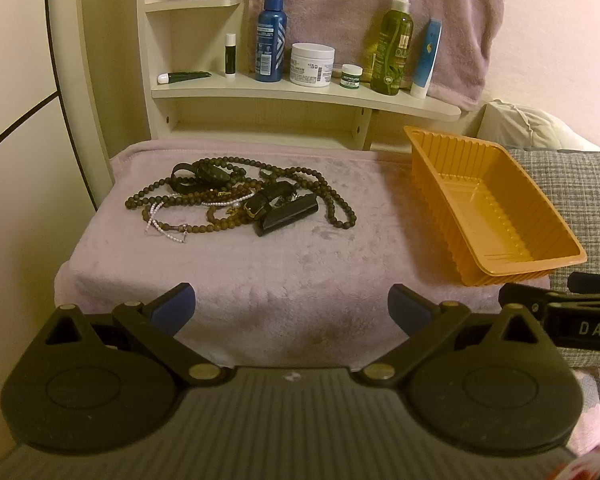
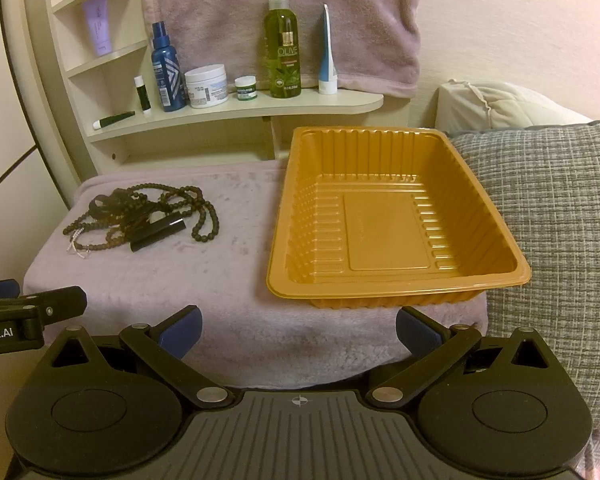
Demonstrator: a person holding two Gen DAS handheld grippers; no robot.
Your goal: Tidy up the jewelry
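A tangled pile of jewelry (image 1: 236, 198) lies on a pink towel-covered surface (image 1: 260, 272): brown bead necklaces, a thin pearl strand (image 1: 162, 224), black straps and a black glossy clip (image 1: 286, 219). It also shows in the right wrist view (image 2: 140, 218). An empty orange plastic tray (image 1: 496, 208) (image 2: 388, 216) stands to its right. My left gripper (image 1: 292, 306) is open and empty, well short of the pile. My right gripper (image 2: 298, 330) is open and empty, just in front of the tray's near rim.
A cream shelf (image 1: 300, 94) behind holds a blue bottle (image 1: 271, 36), white jar (image 1: 312, 65), green olive spray bottle (image 1: 392, 40) and tubes. A pink towel hangs behind. A grey checked cushion (image 2: 556, 224) lies right of the tray.
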